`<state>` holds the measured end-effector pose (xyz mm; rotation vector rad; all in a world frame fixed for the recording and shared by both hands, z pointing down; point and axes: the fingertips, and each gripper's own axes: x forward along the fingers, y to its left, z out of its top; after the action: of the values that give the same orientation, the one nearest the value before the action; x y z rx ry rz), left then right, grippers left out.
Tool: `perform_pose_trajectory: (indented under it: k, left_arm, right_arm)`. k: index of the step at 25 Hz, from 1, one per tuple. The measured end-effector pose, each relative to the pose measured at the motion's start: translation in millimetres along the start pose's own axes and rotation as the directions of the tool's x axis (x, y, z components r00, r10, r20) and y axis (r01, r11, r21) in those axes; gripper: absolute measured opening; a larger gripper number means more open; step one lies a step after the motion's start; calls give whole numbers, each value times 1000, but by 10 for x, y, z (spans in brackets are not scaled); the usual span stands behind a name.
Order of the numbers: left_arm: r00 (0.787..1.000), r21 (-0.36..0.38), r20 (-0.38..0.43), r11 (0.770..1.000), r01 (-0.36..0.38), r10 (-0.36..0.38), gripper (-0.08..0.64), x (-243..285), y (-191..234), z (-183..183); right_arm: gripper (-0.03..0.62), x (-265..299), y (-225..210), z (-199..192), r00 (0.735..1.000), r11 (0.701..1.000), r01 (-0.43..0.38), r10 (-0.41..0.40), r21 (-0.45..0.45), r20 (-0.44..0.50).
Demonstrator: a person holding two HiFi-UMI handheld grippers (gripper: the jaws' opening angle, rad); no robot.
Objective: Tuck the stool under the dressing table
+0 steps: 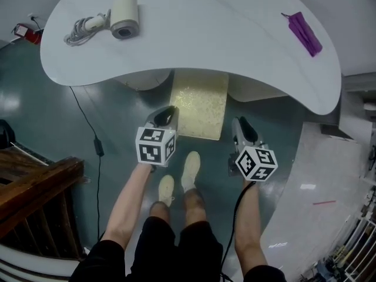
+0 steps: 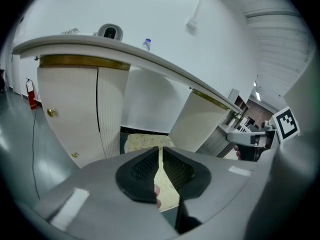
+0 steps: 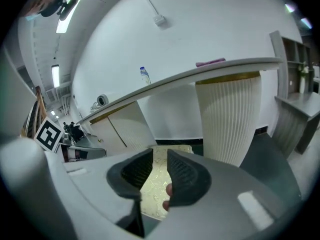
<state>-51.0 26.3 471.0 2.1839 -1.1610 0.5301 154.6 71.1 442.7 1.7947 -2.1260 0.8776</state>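
place: staged room in workshop hall | cues: dressing table (image 1: 205, 34), hairdryer (image 1: 124, 17), painted floor (image 1: 117, 122), extinguisher (image 2: 31, 93)

Smooth white dressing table (image 1: 205, 34), stool (image 1: 200, 104) — mottled, faintly glittery top, glossy floor (image 1: 117, 128)

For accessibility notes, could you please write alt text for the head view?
A cream stool sits partly under a white dressing table, with the left gripper and right gripper hovering beside its near end. A hair dryer and a purple object lie on top.
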Motion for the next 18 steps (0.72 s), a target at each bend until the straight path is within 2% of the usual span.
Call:
perform_pose_trajectory:
  k: [5,8,18]
  left_arm:
    - [1000,2,13,1000,-1,1,11,-376,-155,182]
    - [1000,7,23,1000,-2,2,8,-620,-244,312]
    - [993,99,116,995,3,-14,8,-1427,-642,939]
  right_arm:
    - [74,-319,192,196,999,1000,17,-17,-8,34]
    - [57,-505,324,307,999,999,24,-22,-44,44]
    - [3,-1201,747,974,991,993,42,-29,-106,129]
